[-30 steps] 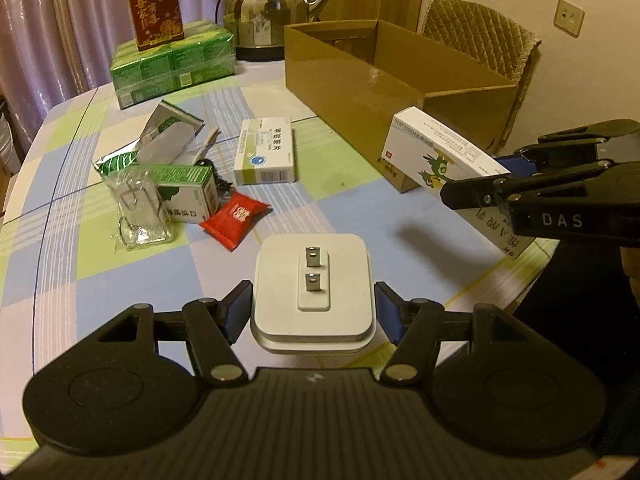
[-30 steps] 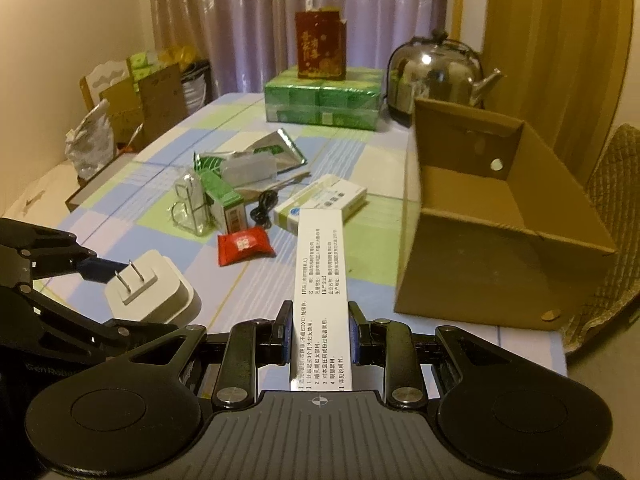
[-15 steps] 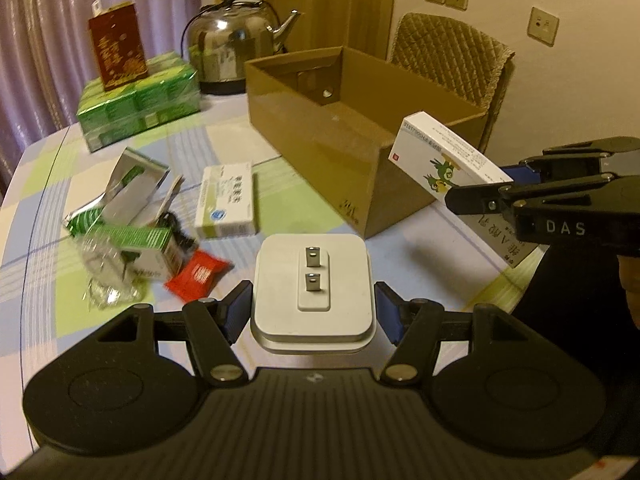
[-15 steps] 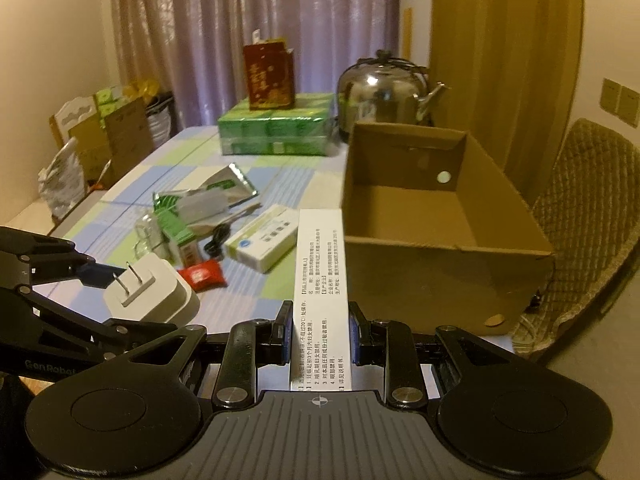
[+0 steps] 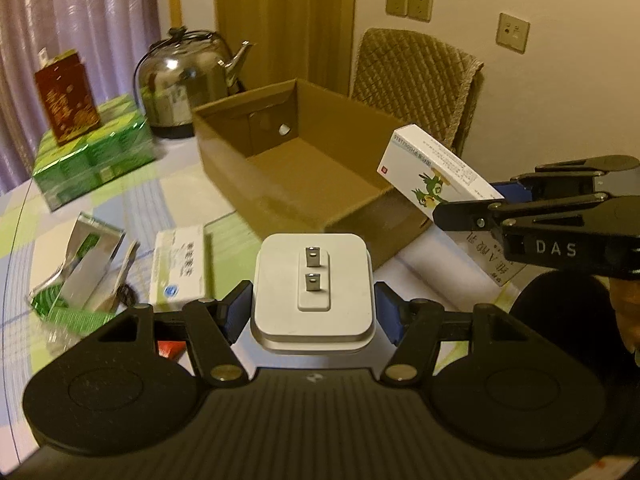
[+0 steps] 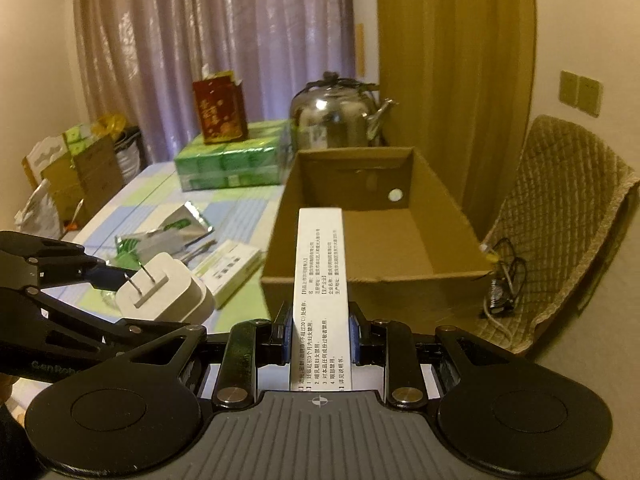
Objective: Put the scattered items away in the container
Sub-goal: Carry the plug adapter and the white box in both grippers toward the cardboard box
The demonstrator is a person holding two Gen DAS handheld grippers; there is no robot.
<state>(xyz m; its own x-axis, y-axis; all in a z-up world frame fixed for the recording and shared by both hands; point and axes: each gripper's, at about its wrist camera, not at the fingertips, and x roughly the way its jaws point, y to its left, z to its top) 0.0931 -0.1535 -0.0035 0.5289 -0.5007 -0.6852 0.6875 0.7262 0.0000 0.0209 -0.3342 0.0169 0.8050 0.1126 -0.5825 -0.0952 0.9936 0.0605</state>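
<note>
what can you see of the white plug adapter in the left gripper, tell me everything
The plug adapter is a white, smooth, plastic-looking square block with rounded corners and a stepped rim. A raised strip on its front face carries two flat metal prongs, which point forward, away from the gripper. It is held off the table, clamped on two opposite sides by the blue-padded fingers of the left gripper. Seen from the right wrist it sits tilted, prongs angled up. The cardboard box lies just ahead; nothing else touches the adapter.
</note>
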